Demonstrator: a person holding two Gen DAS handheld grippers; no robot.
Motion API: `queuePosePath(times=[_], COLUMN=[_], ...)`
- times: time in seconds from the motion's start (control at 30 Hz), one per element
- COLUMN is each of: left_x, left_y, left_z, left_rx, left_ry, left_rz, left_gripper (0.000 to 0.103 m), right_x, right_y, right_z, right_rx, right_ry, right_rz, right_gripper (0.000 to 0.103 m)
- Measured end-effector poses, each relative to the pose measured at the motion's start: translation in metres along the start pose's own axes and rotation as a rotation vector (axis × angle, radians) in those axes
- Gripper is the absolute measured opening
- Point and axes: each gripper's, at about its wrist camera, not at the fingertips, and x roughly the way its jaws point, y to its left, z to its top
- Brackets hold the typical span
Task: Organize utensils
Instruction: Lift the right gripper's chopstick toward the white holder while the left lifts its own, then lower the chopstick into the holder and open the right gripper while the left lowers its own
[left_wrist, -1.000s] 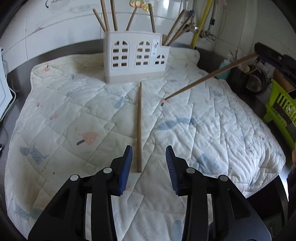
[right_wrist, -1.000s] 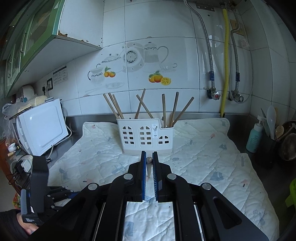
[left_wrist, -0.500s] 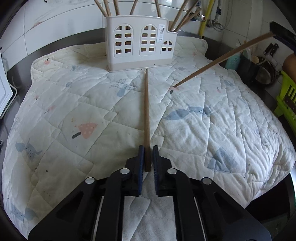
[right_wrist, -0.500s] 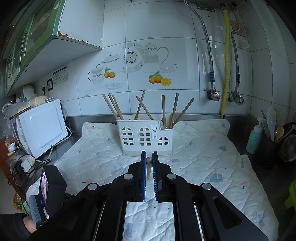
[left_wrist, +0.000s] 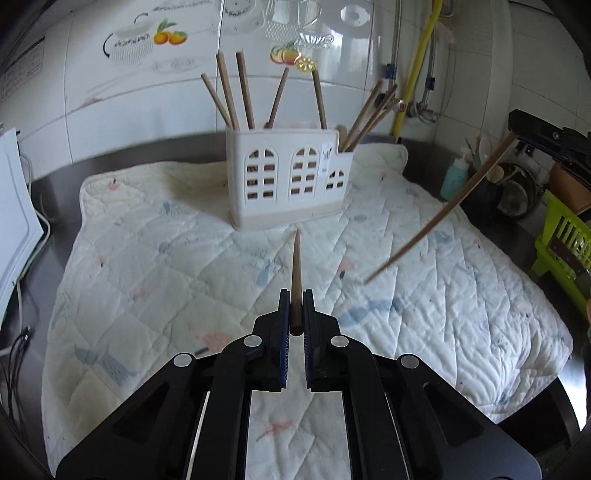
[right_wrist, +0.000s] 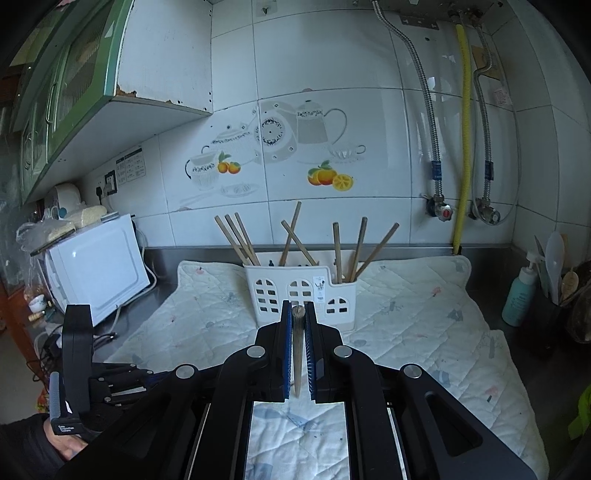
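A white utensil holder (left_wrist: 286, 177) with arched cut-outs stands at the back of a quilted mat (left_wrist: 166, 266) and holds several wooden chopsticks. It also shows in the right wrist view (right_wrist: 301, 291). My left gripper (left_wrist: 295, 299) is shut on a wooden chopstick (left_wrist: 296, 266), lifted off the mat and pointing at the holder. My right gripper (right_wrist: 298, 314) is shut on another wooden chopstick (right_wrist: 297, 347); in the left wrist view that chopstick (left_wrist: 439, 214) slants down over the mat from the right gripper (left_wrist: 546, 136) at the right edge.
A white microwave (right_wrist: 96, 266) stands left of the mat on the steel counter. A teal bottle (right_wrist: 519, 295) and a pot of utensils stand at the right. A green basket (left_wrist: 561, 236) sits at the right. Pipes run down the tiled wall (right_wrist: 461, 147).
My left gripper closed on the chopstick lying on the mat and lifted it, tilting up toward the holder. The right gripper kept its chopstick and barely moved.
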Motion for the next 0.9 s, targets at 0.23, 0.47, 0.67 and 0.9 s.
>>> queuePosePath(times=[0.23, 0.47, 0.67, 0.9], left_x=[-0.01, -0.021, -0.024, -0.028], left_y=[0.002, -0.003, 0.0, 0.0], left_z=[0.027, 0.045, 0.063, 0.092], left_rx=[0.021, 0.076, 0.083, 0.102], left_ry=[-0.057, -0.12, -0.126, -0.145], left_rz=[-0.002, 0.005, 0.002, 0.016], left_gripper=[0.005, 0.005, 0.005, 0.005], right_x=[0.013, 0.02, 0.019, 0.029], right_y=[-0.016, -0.023, -0.027, -0.032], right_z=[0.05, 0.09, 0.125, 0.172], right_rx=[0.004, -0.02, -0.044, -0.089], right_ry=[0.027, 0.025, -0.01, -0.08], right_rz=[0.063, 0.087, 0.077, -0.001], right_gripper=[0.007, 0.006, 0.007, 0.007])
